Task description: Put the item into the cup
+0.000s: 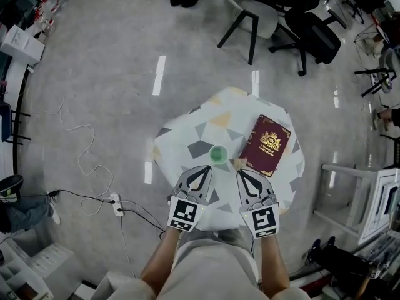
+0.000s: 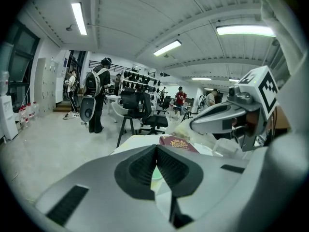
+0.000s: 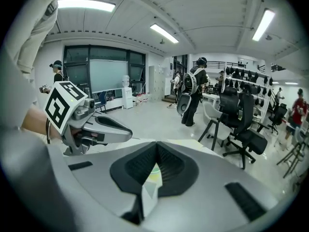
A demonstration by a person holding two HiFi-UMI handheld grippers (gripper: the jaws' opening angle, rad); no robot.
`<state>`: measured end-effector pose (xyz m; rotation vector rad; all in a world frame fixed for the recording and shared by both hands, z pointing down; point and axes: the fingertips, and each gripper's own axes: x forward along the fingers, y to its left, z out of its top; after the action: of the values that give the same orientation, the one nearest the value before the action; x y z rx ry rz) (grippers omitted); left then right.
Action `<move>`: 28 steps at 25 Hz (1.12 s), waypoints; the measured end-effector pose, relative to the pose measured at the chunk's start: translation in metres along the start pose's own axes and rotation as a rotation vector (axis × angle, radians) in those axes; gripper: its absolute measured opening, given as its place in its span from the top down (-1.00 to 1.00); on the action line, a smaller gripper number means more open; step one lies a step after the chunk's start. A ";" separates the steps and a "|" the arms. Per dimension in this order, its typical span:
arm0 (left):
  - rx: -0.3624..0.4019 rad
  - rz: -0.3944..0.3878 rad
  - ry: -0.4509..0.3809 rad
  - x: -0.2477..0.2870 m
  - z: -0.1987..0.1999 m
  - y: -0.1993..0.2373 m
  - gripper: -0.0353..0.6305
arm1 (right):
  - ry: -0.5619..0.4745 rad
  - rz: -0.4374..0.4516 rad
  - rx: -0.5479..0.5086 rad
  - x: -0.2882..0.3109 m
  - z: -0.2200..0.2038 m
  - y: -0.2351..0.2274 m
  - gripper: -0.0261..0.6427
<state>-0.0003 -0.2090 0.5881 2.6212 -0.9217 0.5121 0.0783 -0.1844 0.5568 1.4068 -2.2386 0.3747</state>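
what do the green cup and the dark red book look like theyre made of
The green cup: probably plastic, going by the even pale green colour and thin round rim; too small to be sure. The dark red book: stiff cover, maybe board or leatherette, with gold-foil-looking crest and border; it could also be a flat box.

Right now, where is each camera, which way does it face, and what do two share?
Head view: on the person's head, looking steeply down at table, green cup, maroon book; forearms, left tongs, right tongs show.
Left gripper view: on left tongs, along its shut jaws over the table; right tongs at right.
Right gripper view: on right tongs, along its shut jaws; left tongs at left.
Shared: head and left gripper views both show the maroon book.
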 end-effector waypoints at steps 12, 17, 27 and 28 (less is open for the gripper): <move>-0.012 -0.007 0.044 0.018 -0.019 0.019 0.86 | 0.098 0.072 -0.022 0.043 -0.024 0.012 0.91; -0.013 0.008 0.060 0.025 -0.027 0.023 0.86 | 0.154 0.111 -0.032 0.059 -0.040 0.014 0.91; -0.003 0.052 0.119 0.029 -0.049 0.024 0.86 | 0.224 0.198 -0.058 0.078 -0.066 0.020 0.91; -0.005 0.060 0.120 0.029 -0.049 0.025 0.86 | 0.232 0.205 -0.059 0.079 -0.068 0.020 0.91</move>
<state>-0.0064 -0.2229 0.6485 2.5339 -0.9634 0.6738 0.0480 -0.2050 0.6565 1.0487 -2.1874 0.5083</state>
